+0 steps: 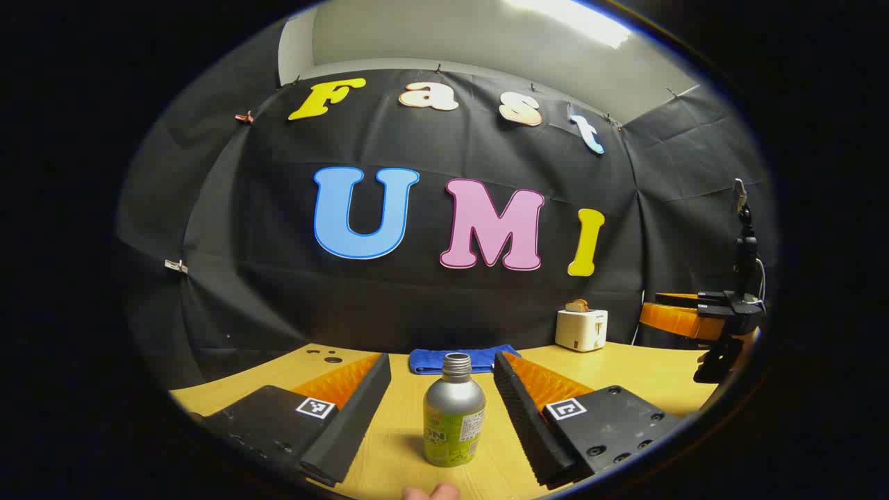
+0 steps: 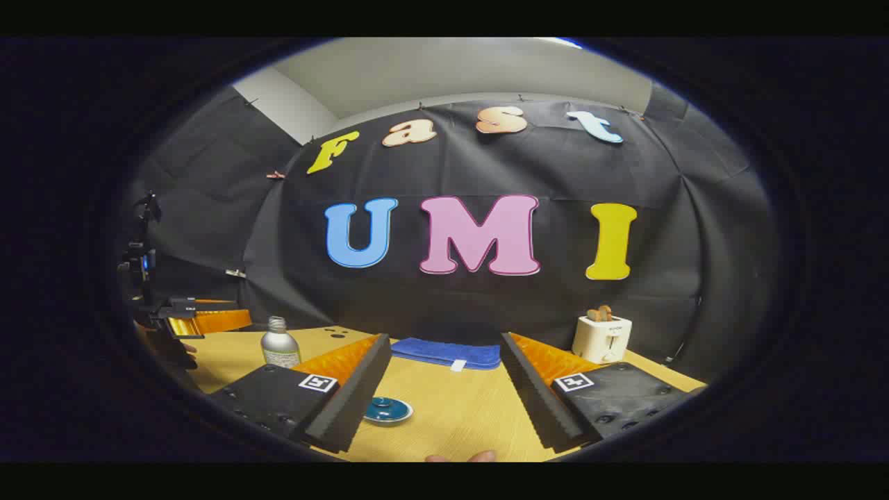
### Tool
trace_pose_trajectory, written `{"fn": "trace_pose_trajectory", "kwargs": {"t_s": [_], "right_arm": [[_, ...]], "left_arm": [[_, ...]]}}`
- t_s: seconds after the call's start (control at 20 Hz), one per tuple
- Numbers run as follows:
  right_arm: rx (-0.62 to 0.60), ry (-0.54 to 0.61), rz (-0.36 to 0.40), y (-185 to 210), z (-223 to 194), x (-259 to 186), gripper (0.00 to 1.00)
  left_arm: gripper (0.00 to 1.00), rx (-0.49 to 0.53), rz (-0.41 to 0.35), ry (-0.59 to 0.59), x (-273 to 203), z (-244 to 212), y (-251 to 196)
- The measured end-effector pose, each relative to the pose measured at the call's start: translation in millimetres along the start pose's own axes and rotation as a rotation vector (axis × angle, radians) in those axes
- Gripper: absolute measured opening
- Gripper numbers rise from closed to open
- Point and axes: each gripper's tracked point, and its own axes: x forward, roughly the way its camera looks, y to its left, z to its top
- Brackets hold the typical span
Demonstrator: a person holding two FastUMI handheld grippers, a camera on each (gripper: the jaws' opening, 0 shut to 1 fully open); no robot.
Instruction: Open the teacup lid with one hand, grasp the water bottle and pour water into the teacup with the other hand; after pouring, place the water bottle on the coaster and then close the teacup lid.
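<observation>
A silver water bottle (image 1: 454, 417) with a green label and a threaded neck stands upright on the wooden table (image 1: 625, 368). It sits between the fingers of my left gripper (image 1: 442, 364), which is open, with a gap to the bottle on each side. In the right gripper view the same bottle (image 2: 280, 344) stands far left, beside the left gripper (image 2: 201, 319). My right gripper (image 2: 446, 344) is open and holds nothing. A teal round lid with a small knob (image 2: 387, 410) lies low by its left finger, partly hidden. The right gripper (image 1: 701, 316) hovers at the right edge.
A folded blue towel (image 2: 444, 353) lies at the back of the table near the wall. A white toaster (image 2: 601, 337) with bread in it stands at the back right, also seen as the toaster (image 1: 581, 328). A person's fingertip (image 1: 430, 492) shows at the bottom edge.
</observation>
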Motion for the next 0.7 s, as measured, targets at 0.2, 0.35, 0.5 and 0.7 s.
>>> {"fn": "trace_pose_trajectory", "kwargs": {"t_s": [0.2, 0.35, 0.5, 0.7], "right_arm": [[-0.002, 0.001, 0.000, 1, 0, -1, 0.97], [-0.003, 0.000, 0.001, 1, 0, 0, 0.97], [0.005, 0.010, 0.008, 3, -3, 1, 0.97], [0.030, 0.052, 0.047, 16, -18, 6, 0.97]], "left_arm": [[0.95, -0.005, -0.002, 0.007, 0, -1, 1], [0.95, -0.003, -0.004, 0.009, 0, -1, 0], [0.95, -0.004, -0.011, 0.013, -1, -1, -1], [0.95, -0.004, -0.014, 0.025, -1, -1, -2]]}}
